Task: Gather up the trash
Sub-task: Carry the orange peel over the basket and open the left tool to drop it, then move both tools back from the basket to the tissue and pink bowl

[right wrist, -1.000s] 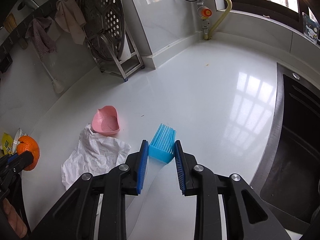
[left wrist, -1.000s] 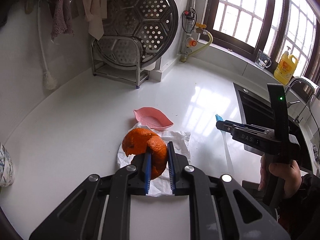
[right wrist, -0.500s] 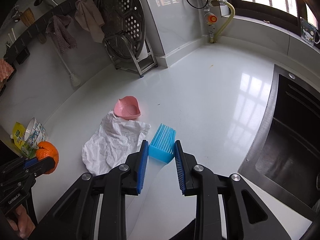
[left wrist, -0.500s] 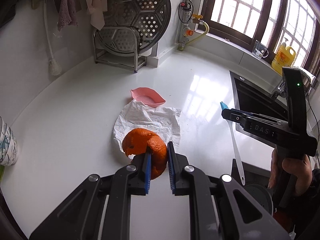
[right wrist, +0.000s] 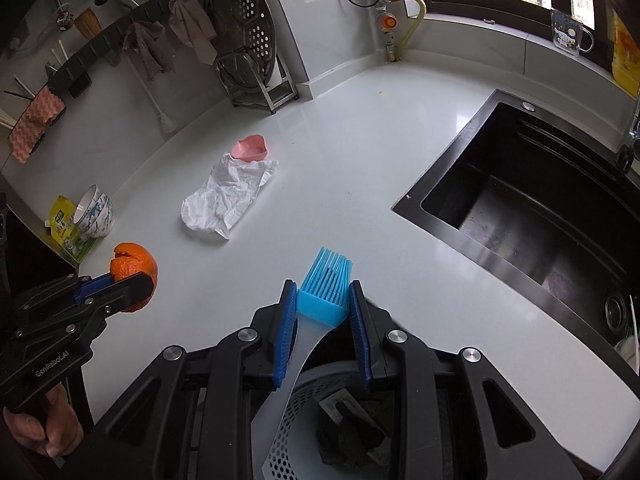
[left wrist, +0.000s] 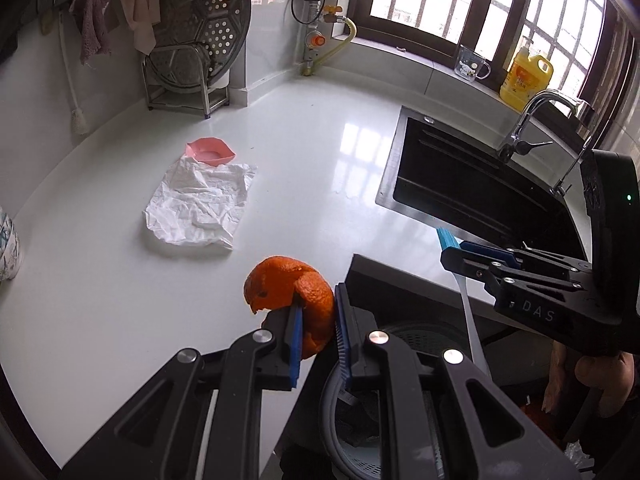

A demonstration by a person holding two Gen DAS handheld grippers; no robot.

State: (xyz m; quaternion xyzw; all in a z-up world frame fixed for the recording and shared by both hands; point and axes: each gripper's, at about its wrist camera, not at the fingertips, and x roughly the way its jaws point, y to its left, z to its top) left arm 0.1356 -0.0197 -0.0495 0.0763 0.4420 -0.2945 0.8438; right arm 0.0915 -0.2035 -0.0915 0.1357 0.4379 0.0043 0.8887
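The left gripper (left wrist: 318, 334) is pinching light, springy orange peel (left wrist: 290, 286) above the trash bin (left wrist: 416, 340); the right gripper (right wrist: 322, 330) is clamping a silicone brush (right wrist: 326, 280) beside it.

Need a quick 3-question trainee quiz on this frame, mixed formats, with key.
1. True or false: the left gripper is shut on the orange peel.
2. Multiple choice: what does the right gripper hold? A) crumpled paper B) blue silicone brush C) pink dish
3. Fill in: the pink dish sits at the far edge of the ____ on the counter.

Key:
1. True; the peel is clamped between its pads, off the counter.
2. B; the brush head is between the pads.
3. Crumpled white paper.
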